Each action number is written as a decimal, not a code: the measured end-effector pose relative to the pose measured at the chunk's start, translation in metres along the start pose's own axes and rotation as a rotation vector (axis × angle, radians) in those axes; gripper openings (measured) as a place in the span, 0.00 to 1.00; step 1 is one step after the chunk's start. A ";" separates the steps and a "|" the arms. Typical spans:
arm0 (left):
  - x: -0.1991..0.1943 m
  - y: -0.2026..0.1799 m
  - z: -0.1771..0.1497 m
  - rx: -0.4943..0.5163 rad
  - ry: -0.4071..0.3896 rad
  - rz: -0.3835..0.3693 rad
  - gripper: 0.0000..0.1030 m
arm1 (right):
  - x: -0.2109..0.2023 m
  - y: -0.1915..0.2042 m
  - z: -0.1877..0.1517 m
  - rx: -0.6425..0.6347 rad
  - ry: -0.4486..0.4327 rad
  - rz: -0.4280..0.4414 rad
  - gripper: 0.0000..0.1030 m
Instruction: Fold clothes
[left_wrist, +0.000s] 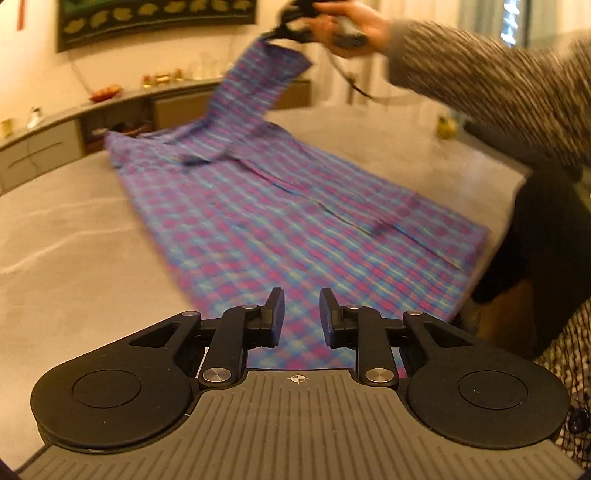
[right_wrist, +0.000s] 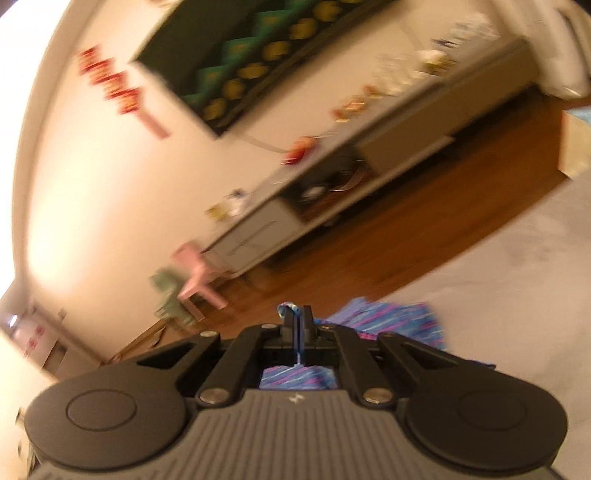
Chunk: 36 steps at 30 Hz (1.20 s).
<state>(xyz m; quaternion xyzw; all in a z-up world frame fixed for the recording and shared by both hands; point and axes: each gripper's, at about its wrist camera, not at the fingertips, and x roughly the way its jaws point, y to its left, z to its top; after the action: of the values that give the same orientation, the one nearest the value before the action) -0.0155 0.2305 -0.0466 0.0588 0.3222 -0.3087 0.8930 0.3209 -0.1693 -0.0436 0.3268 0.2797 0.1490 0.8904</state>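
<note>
1. My left claw hangs low over the near end of the shirt, its two fingers standing a narrow way apart with nothing between them.
2. My right claw is pinched tight on a bit of the shirt's cloth; the two fingers meet with only a thin strip of fabric showing between them.
3. I count one shirt, plaid in blue and pink, and two claws, one in each of my hands.
4. The shirt lies spread on the grey table, its long axis running from just under my left claw away toward the far left corner of the table.
5. One sleeve is lifted off the table and points up toward the right claw, which shows at the top of the left view, well above the table.
6. My right hand grips that claw's handle, the arm in a knitted sleeve reaching in from the right and stretched out over the shirt.
7. The right view is tilted and blurred; more of the shirt bunches just beside and below its fingers.
8. Beyond the table, one long sideboard stands against the wall with small items on top, too blurred to count.
9. One dark framed picture hangs above it.
10. In the right view one pink chair stands on the wooden floor.
</note>
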 end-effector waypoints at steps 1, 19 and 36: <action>0.003 0.018 0.013 -0.035 -0.019 0.011 0.16 | -0.004 0.020 -0.011 -0.040 0.005 0.035 0.01; 0.276 0.272 0.194 -0.632 -0.033 -0.046 0.20 | -0.025 0.149 -0.287 -0.603 0.233 0.096 0.01; 0.266 0.284 0.206 -0.632 -0.138 -0.013 0.26 | -0.046 0.148 -0.372 -0.755 0.511 0.057 0.25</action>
<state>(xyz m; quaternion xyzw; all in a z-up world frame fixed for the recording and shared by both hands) 0.4227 0.2598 -0.0744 -0.2445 0.3410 -0.2023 0.8849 0.0509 0.1055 -0.1610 -0.0606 0.4075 0.3407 0.8451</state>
